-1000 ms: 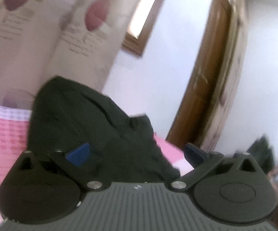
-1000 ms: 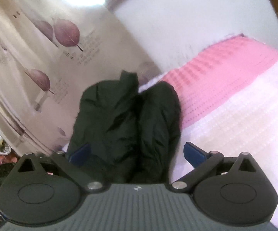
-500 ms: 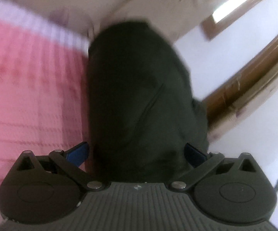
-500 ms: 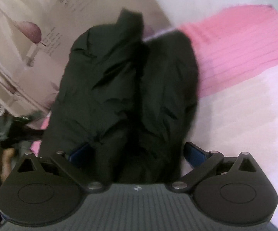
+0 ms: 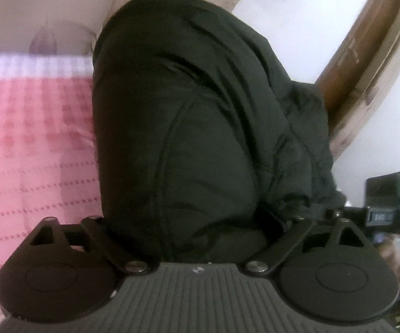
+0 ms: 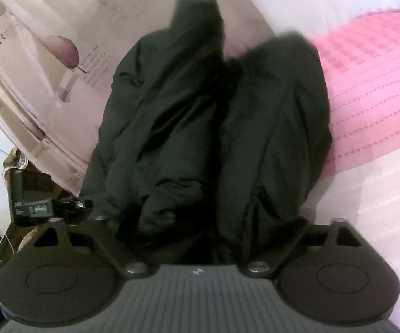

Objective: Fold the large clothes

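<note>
A large black padded jacket (image 5: 189, 127) lies bunched lengthwise on a pink and white checked bed cover (image 5: 33, 138). In the left wrist view its near end fills the space between the wide-spread jaws of my left gripper (image 5: 191, 222), and the fingertips are buried in the fabric. In the right wrist view the jacket (image 6: 205, 127) shows as two long folds side by side. My right gripper (image 6: 200, 222) also has its jaws spread wide, with the near end of both folds between them and the fingertips hidden.
A beige curtain with leaf prints (image 6: 47, 55) hangs behind the bed. A brown wooden door (image 5: 366, 41) stands at the right of the left wrist view. The other gripper's black body (image 6: 33, 199) shows at the left edge of the right wrist view. Bare bed cover (image 6: 366, 97) lies right.
Both grippers have moved down and closer to the jacket's near end. The blue finger pads seen earlier are now buried under the fabric. Each gripper now shows in the other's view.
</note>
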Available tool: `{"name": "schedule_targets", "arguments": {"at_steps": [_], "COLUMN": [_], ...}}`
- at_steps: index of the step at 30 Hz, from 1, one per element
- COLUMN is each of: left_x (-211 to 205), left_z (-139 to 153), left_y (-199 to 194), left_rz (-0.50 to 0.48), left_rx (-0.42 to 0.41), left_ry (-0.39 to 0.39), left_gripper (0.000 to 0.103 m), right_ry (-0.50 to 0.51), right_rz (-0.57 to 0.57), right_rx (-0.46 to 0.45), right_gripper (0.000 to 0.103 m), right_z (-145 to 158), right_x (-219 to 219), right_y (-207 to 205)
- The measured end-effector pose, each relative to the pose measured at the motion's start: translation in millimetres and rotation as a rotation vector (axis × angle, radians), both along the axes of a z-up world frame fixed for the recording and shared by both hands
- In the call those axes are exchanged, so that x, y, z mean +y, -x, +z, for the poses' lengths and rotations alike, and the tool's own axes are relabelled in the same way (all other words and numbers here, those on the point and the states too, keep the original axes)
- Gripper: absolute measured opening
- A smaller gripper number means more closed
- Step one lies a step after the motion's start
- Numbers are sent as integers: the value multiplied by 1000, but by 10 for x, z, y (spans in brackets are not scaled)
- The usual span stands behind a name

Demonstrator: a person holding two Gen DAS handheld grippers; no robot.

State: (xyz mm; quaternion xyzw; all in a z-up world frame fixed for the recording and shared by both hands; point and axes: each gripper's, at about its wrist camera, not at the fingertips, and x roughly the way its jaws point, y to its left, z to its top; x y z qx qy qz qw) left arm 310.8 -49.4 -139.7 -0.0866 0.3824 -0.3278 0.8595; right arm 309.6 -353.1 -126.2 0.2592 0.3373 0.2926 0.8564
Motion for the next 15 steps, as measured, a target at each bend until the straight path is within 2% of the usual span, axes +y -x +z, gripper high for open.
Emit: {"name": "schedule_targets", "arguments": {"at_steps": [4, 15], "left_x": [-139, -184], "left_z": [101, 244], "left_y": [148, 315], "left_rz": [22, 53], "left_rx": [-83, -141], "left_ry": [-82, -145], "left_gripper": [86, 81], "right_ry": [40, 41], "right_rz": [-31, -48], "right_rx": [-44, -58], "right_gripper": [63, 56], "right_z": [68, 136], "right_x": [-90, -289], "right_y": [176, 416]}}
